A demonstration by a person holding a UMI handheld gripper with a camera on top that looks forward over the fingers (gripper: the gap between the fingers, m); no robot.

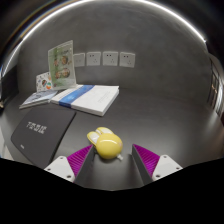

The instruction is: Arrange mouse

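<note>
One yellow mouse (106, 146) sits low in the frame's centre on the grey desk (150, 115), between the gripper's (113, 160) two magenta pads (80, 158), fingers spread wide with a gap on each side, gripping nothing. At lower left lies one dark mat (40, 135) with white lettering too small to read. Upper left holds one stack of books (85, 97) and one upright printed card (58, 65), text illegible; three pale wall plates (101, 58) above.

Single view: gripper-mounted wide-angle camera, low over the dark grey tabletop (150, 120), facing forward along two magenta-padded fingers (79, 158) toward grey wall (150, 40).
</note>
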